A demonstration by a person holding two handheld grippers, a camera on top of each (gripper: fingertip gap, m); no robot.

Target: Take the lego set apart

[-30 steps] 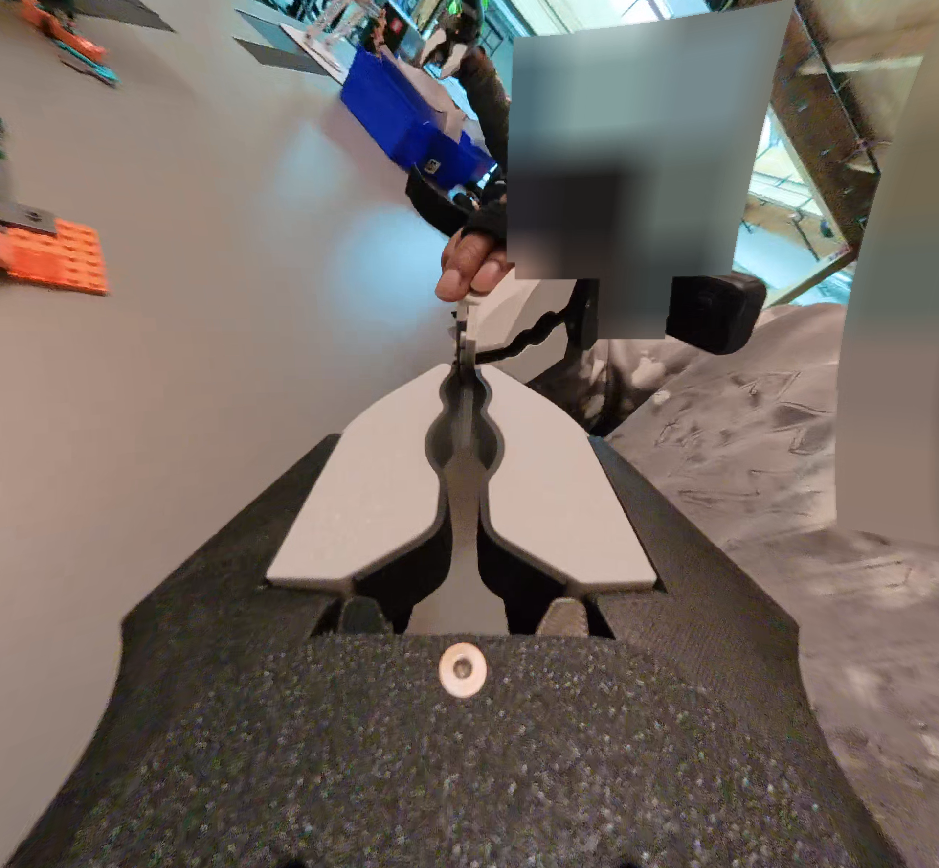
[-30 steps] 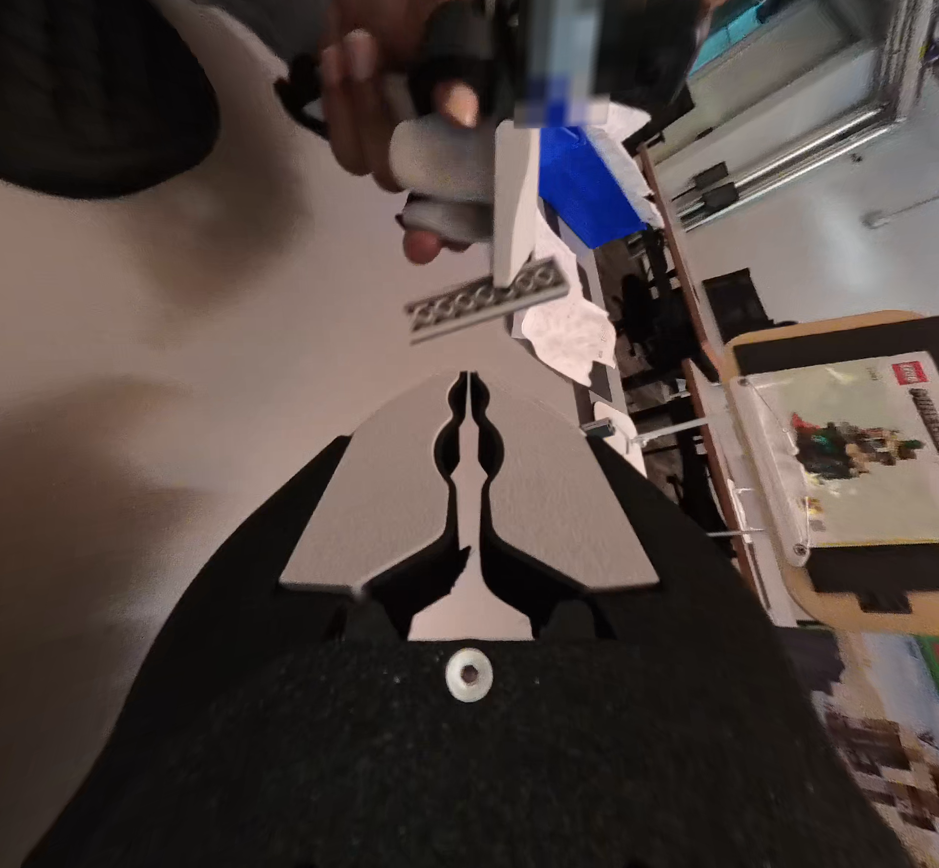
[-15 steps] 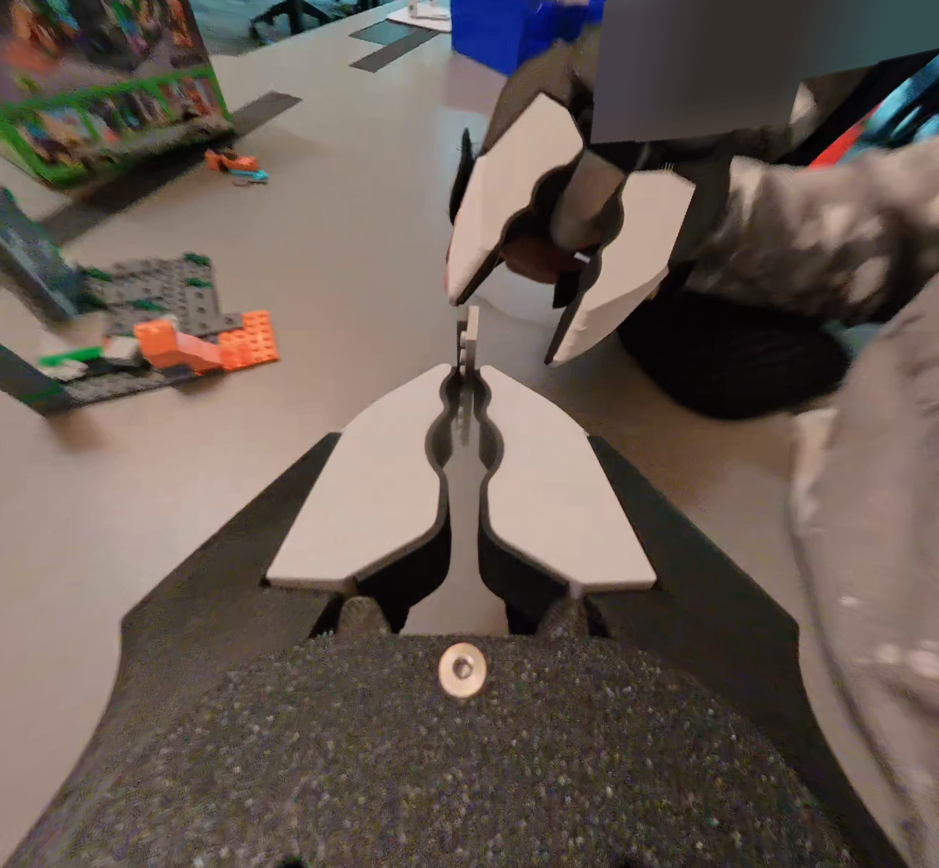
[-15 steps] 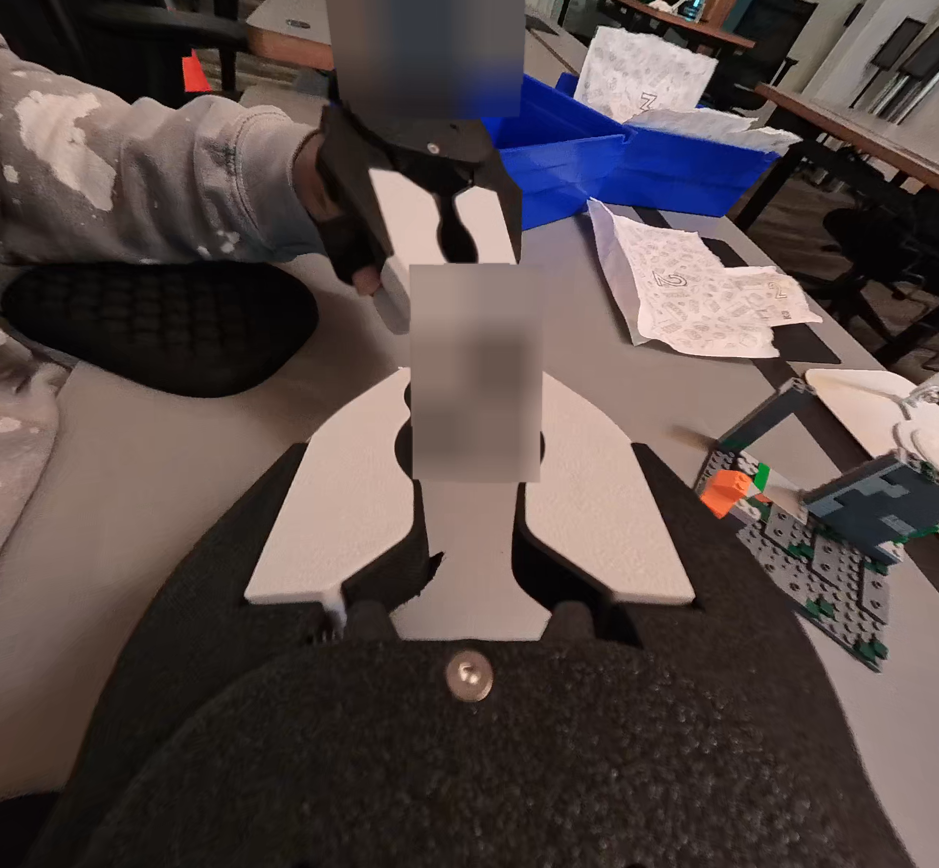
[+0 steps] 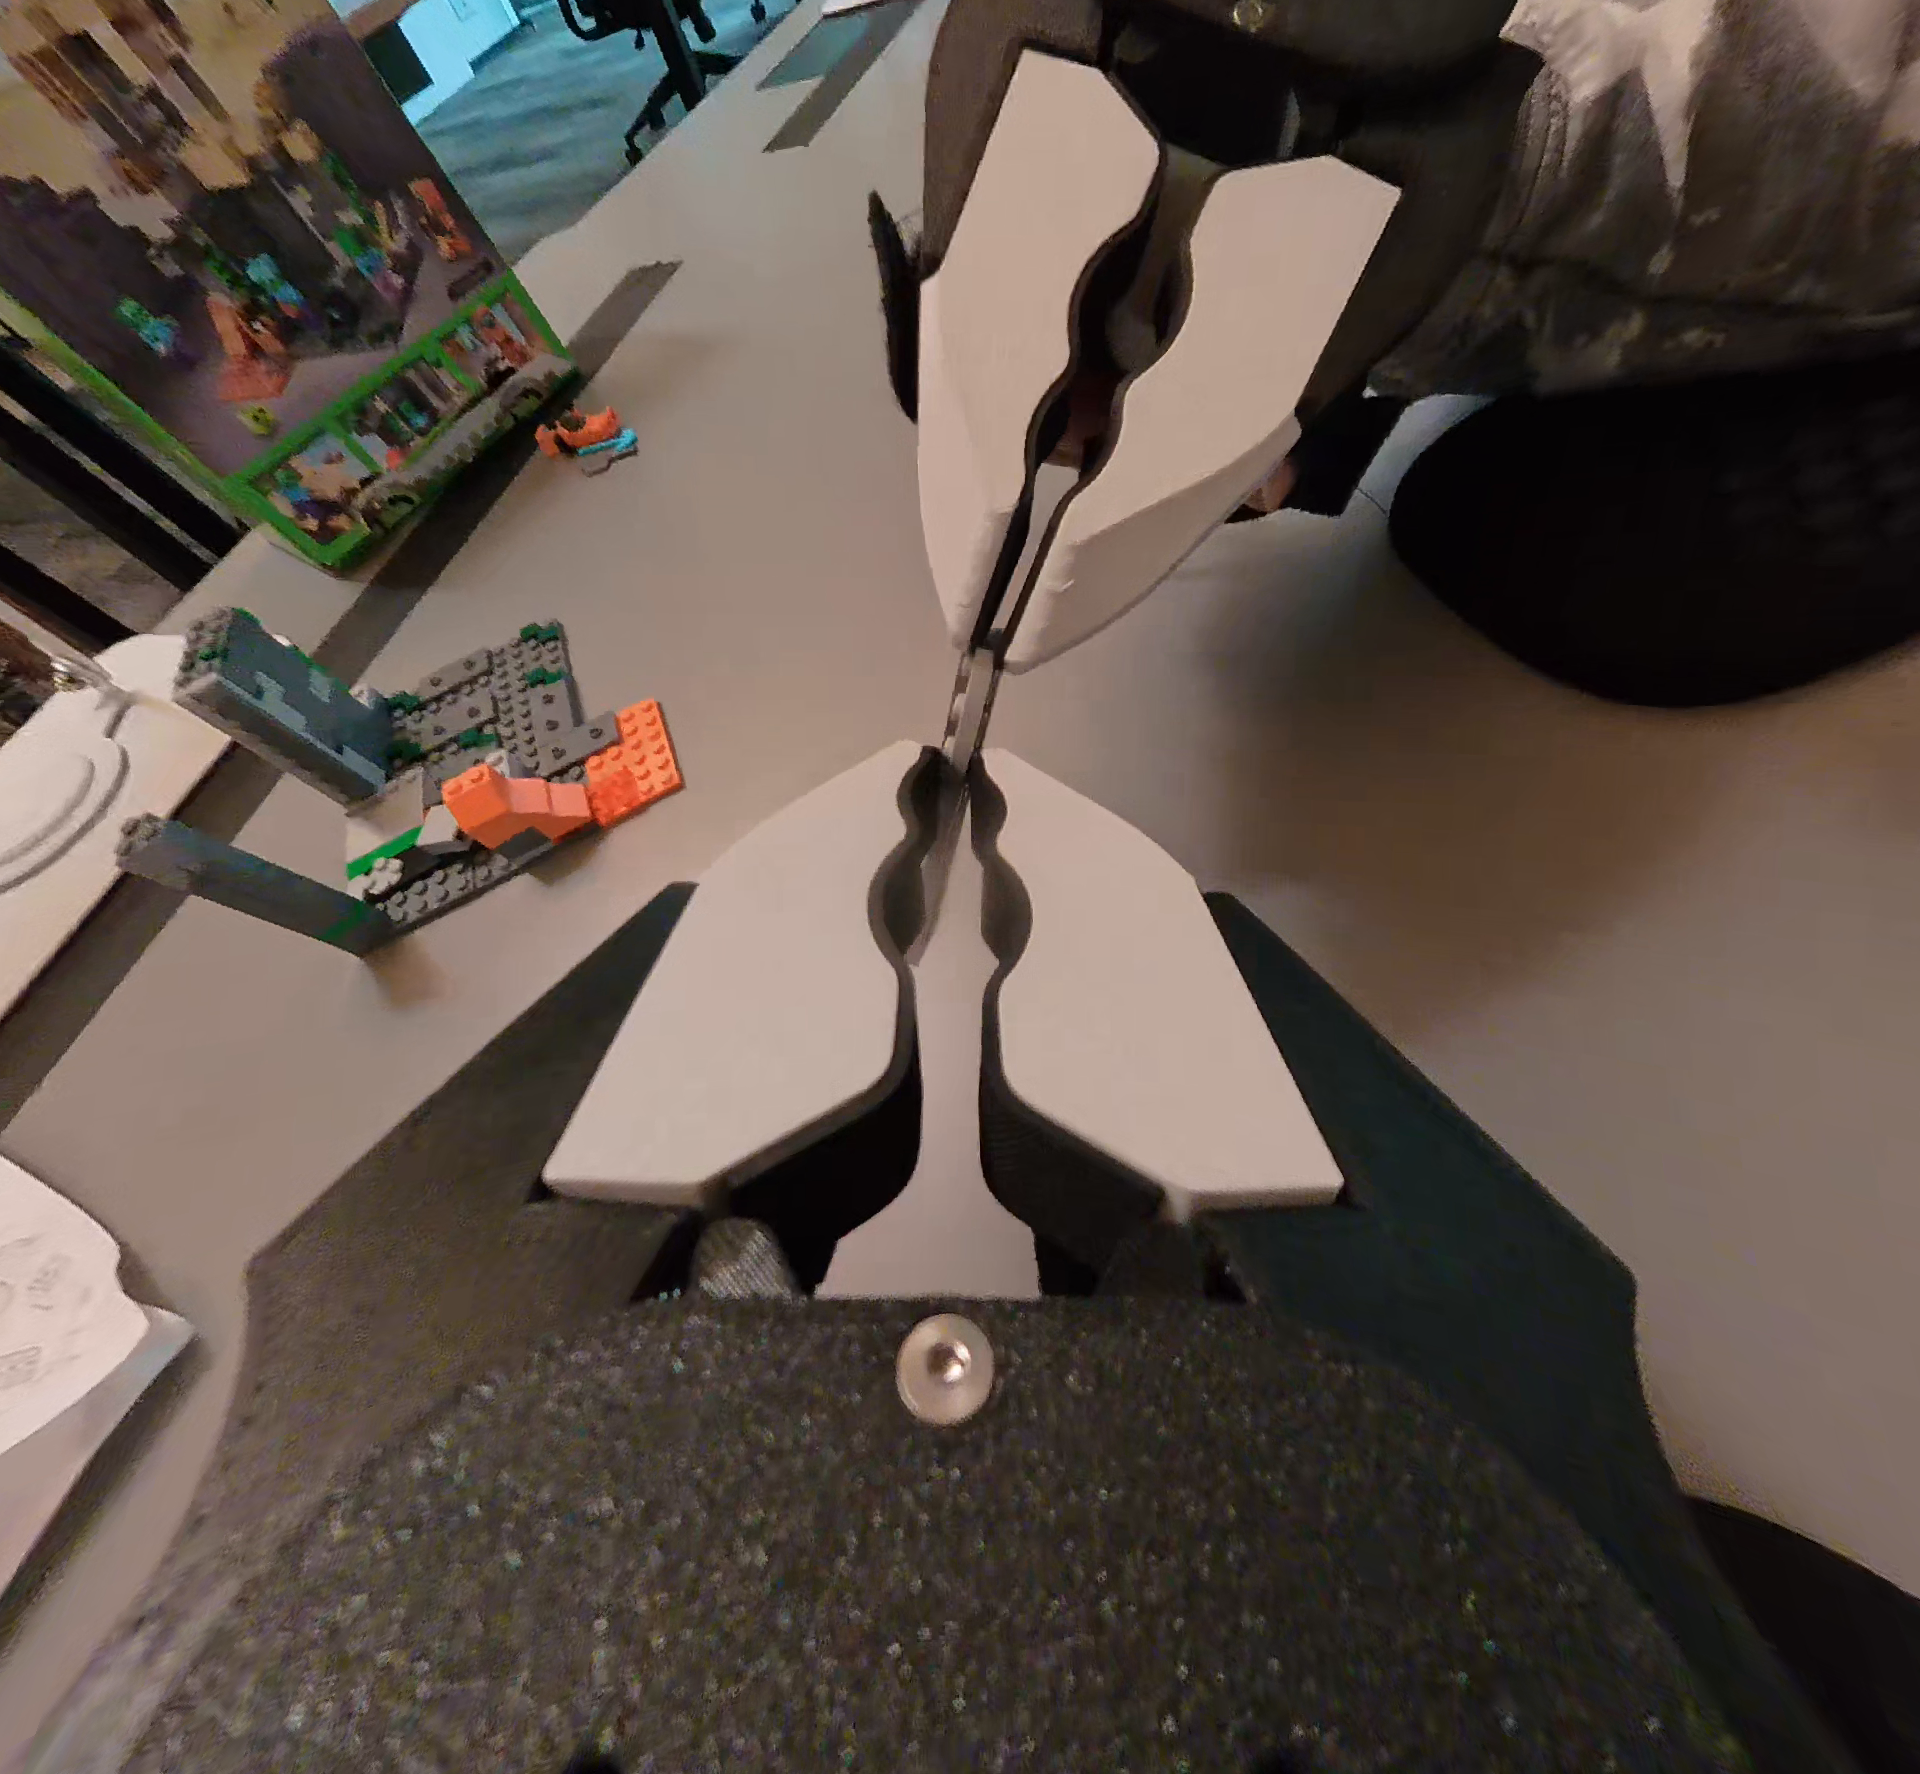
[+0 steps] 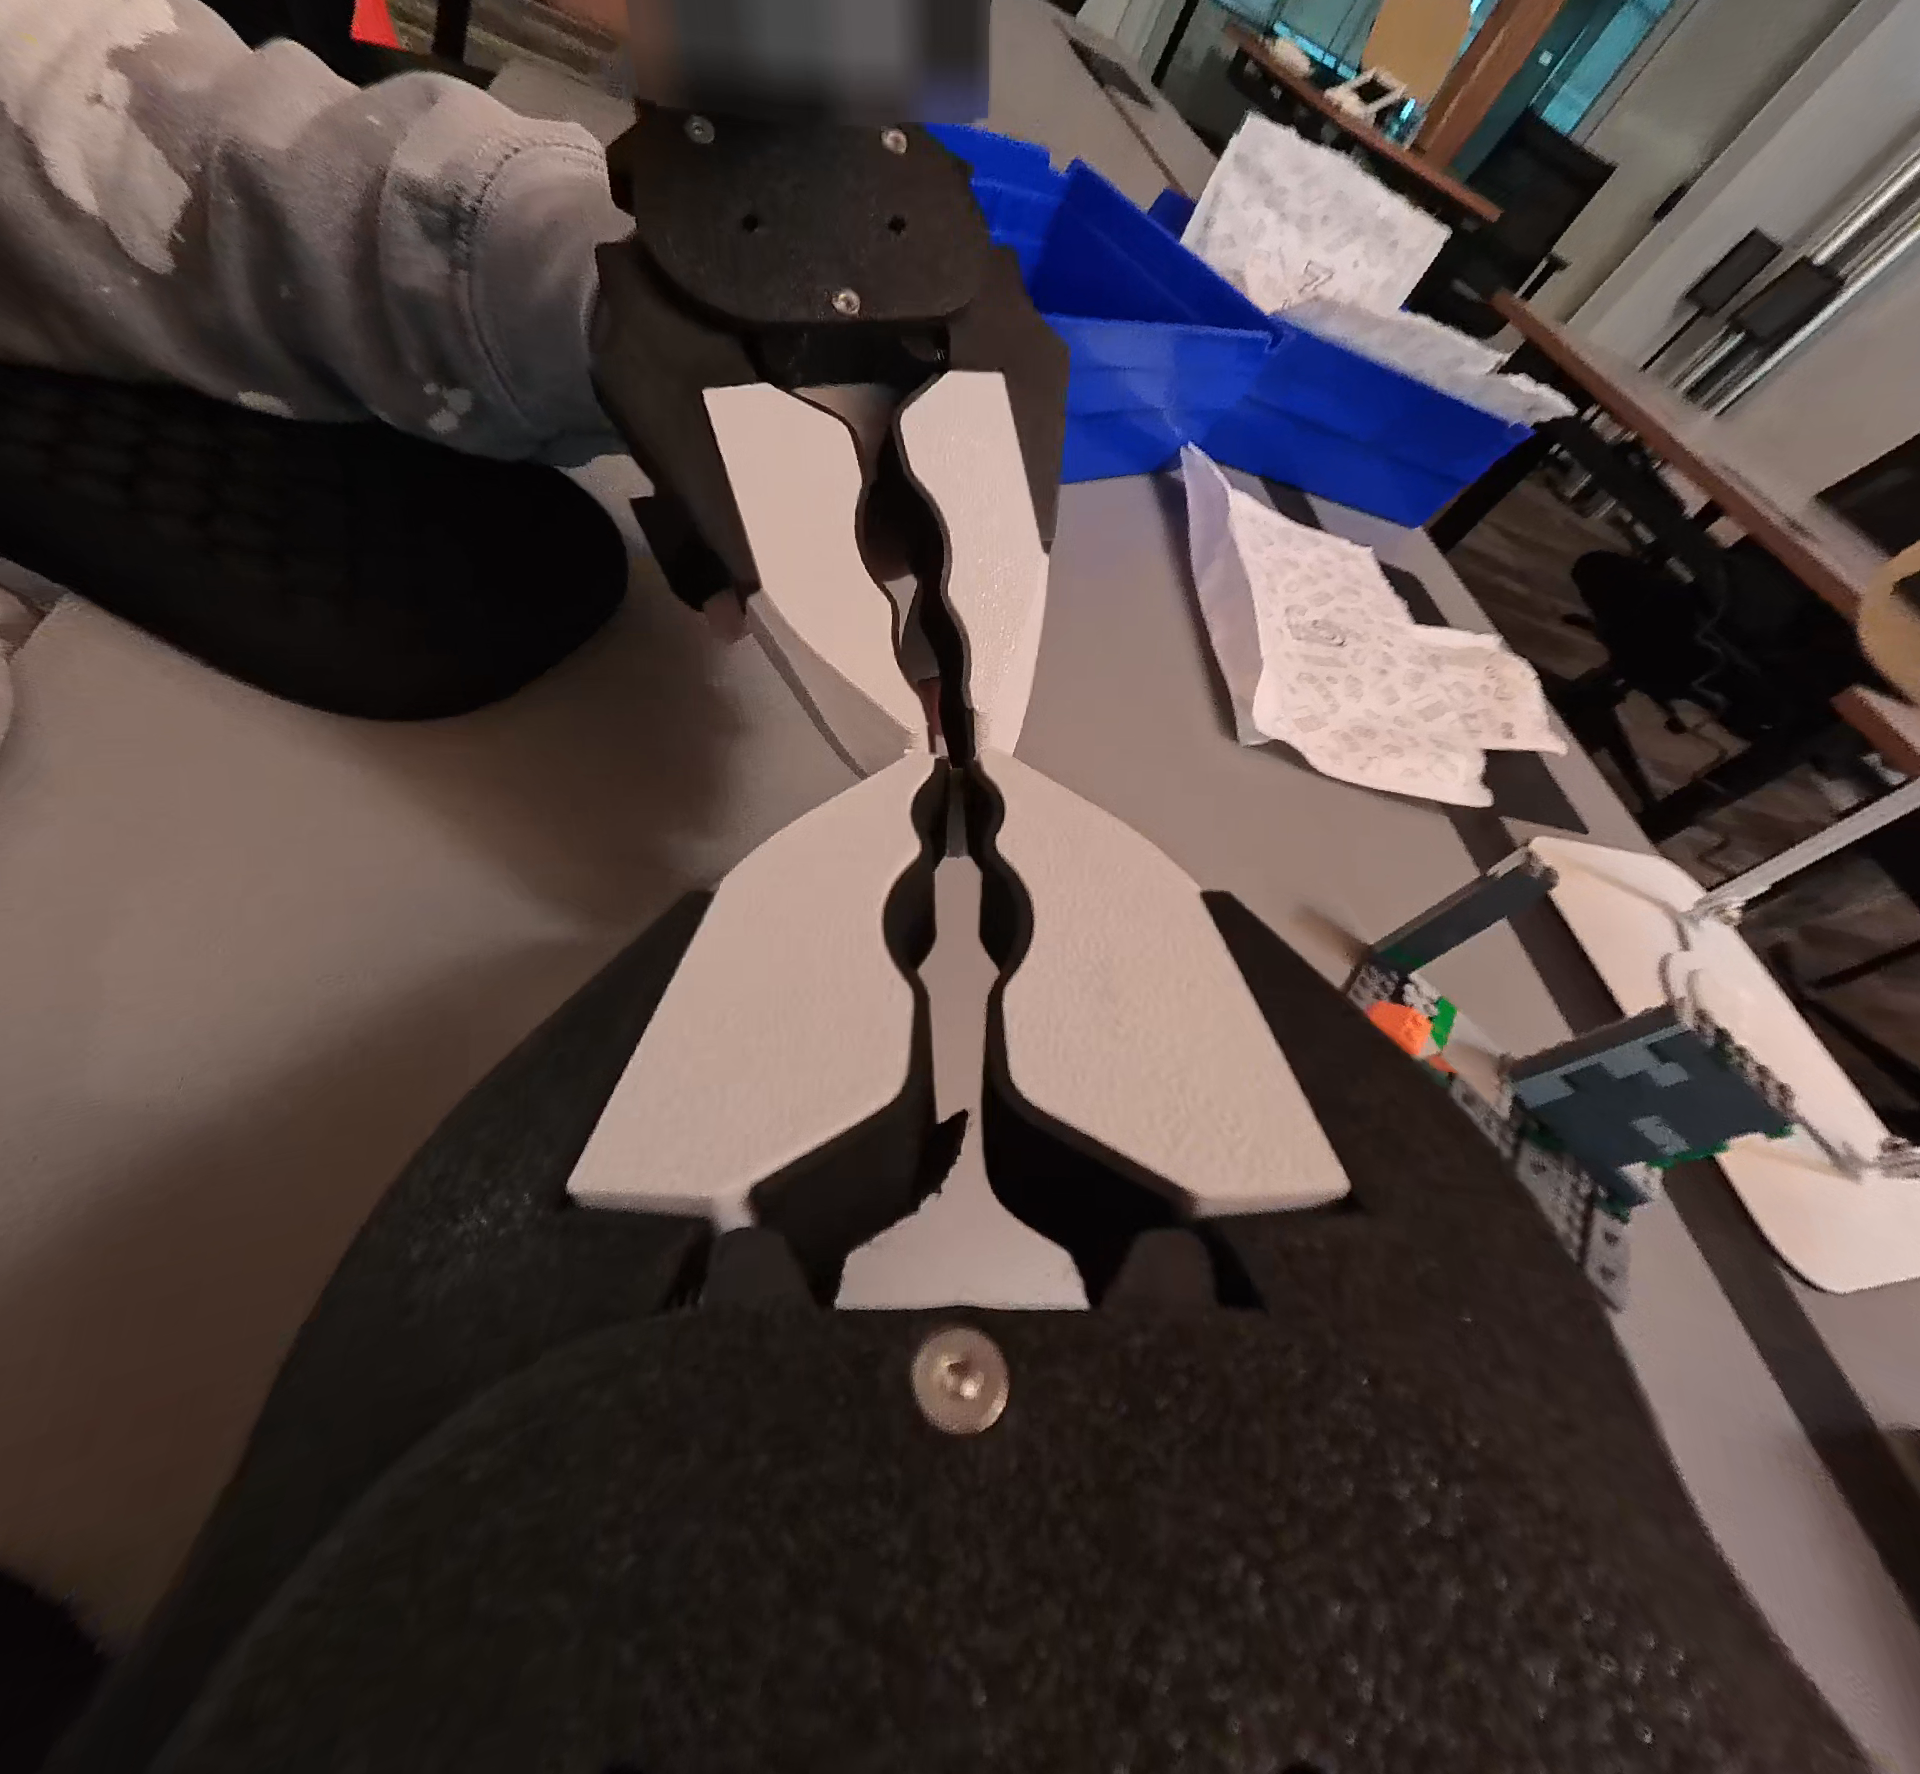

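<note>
A thin grey lego plate [image 5: 975, 698] is held edge-on between the two grippers, which face each other tip to tip above the table. My left gripper [image 5: 951, 774] is shut on its near end. My right gripper [image 6: 956, 782] is shut on the other end, and the plate shows as a dark sliver [image 6: 952, 815] between its fingers. In the left wrist view the right gripper [image 5: 1000, 649] comes in from the top. In the right wrist view the left gripper [image 6: 948, 737] does the same. The rest of the lego set [image 5: 499, 768], grey plates with orange bricks and dark walls, lies on the table [image 5: 727, 529]; it also shows in the right wrist view [image 6: 1621, 1101].
A lego box [image 5: 239, 270] stands at the far left with small orange pieces [image 5: 582, 436] beside it. Blue bins [image 6: 1247, 374] and printed paper bags [image 6: 1382, 685] lie behind. A white tray [image 6: 1787, 1028] is by the set. A black pad [image 5: 1662, 529] lies under the sleeve. My two grippers' fingertips are within a few centimetres of each other.
Both grippers have swung down from a tilted pose to face each other over the table. The right gripper has closed on the free end of the plate that the left one holds.
</note>
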